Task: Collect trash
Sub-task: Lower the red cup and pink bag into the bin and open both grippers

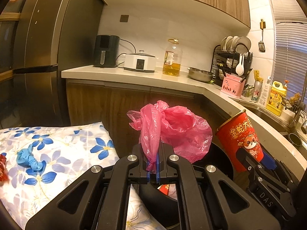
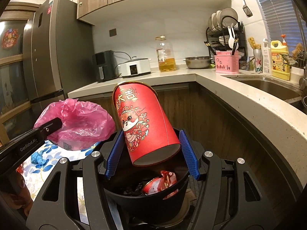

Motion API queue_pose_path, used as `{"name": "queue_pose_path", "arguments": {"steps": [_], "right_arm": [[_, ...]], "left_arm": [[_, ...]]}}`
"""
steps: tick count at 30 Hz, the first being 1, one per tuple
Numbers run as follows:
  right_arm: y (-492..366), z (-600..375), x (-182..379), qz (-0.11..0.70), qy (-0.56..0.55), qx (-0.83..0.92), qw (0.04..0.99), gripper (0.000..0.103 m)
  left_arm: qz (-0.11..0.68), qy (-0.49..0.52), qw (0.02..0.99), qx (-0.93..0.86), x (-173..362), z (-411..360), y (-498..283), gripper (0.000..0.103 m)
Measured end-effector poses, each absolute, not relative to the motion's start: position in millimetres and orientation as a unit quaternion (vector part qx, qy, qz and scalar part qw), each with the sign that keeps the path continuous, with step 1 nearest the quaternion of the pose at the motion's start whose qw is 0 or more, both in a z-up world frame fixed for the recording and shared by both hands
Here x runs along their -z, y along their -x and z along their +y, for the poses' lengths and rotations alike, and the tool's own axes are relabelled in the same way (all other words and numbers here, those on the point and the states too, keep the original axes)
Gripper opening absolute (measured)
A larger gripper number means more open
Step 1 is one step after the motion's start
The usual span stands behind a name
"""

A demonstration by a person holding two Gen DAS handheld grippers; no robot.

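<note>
A: Pink plastic bag [image 1: 172, 130], thin and crumpled. Where is it held?

B: Its twisted neck is pinched between the blue pads of the left gripper [image 1: 152, 169], whose jaws are nearly together with only the film between them. The body of the bag billows up toward 12 o'clock and sags toward 2 o'clock of the fingertips.

A: And the right gripper [image 2: 151, 155]?

B: Its jaws stand wide, and the red paper cup [image 2: 145, 122] sits between the blue pads [image 2: 189, 153]. The cup is tilted, mouth toward 11 o'clock, base toward 5 o'clock. The right pad looks to touch the base edge; whether the left pad presses the wall, I cannot tell.

A: What lies below?

B: A black bin [image 2: 153, 201], straight under the cup at 6 o'clock, with a crumpled red wrapper [image 2: 163, 182] and dark scraps inside.

A: Anything else loose?

B: A blue crumpled glove [image 1: 28, 158] lies on the floral tablecloth [image 1: 63, 147], toward 9 o'clock from the left fingertips, well apart from the bin. At the left edge of that view a red scrap [image 1: 2, 167] shows, partly cut off.
</note>
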State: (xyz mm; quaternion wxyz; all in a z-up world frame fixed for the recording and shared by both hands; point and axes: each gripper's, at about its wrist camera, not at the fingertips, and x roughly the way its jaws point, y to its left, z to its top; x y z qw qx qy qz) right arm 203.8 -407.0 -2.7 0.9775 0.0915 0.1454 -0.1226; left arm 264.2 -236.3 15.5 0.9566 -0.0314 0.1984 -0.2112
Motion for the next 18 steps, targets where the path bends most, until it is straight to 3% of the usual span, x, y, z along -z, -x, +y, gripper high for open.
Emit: {"name": "queue_pose_path", "arguments": {"steps": [18], "right_arm": [[-206, -418, 1, 0.147, -0.101, 0.137, 0.974, 0.059]], "left_arm": [[0.200, 0.024, 0.952, 0.230, -14, -252, -271, 0.004]]}}
